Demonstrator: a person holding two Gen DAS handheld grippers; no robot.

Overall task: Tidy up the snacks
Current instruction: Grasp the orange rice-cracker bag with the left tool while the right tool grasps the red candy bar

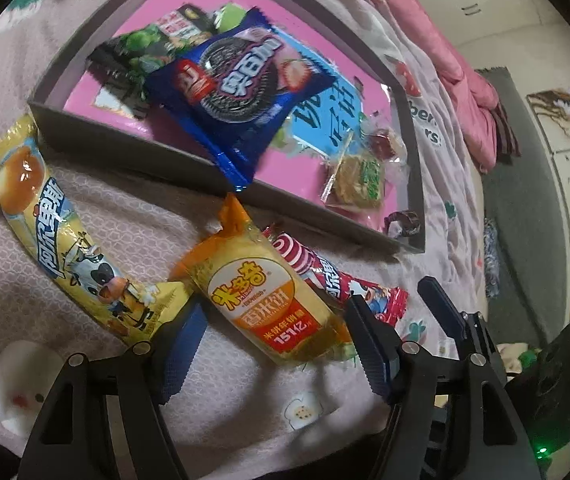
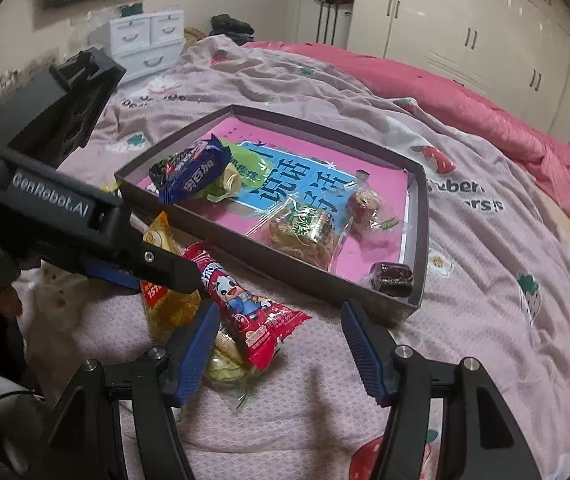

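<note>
Your left claw (image 1: 273, 344) straddles the orange rice-cracker pack (image 1: 269, 300) on the bed (image 1: 85, 216), jaws parted, pads not pressing yet. Centre on the pack's middle, keep clear of the red candy pack (image 1: 341, 280) touching it, then clench and lift into the grey box (image 1: 125, 152). Right claw (image 2: 281, 344) hangs released, empty, beside the red pack. Soft wrinkled pink bedspread, pink quilt (image 2: 465, 100), white wardrobes (image 2: 465, 20) behind.
</note>
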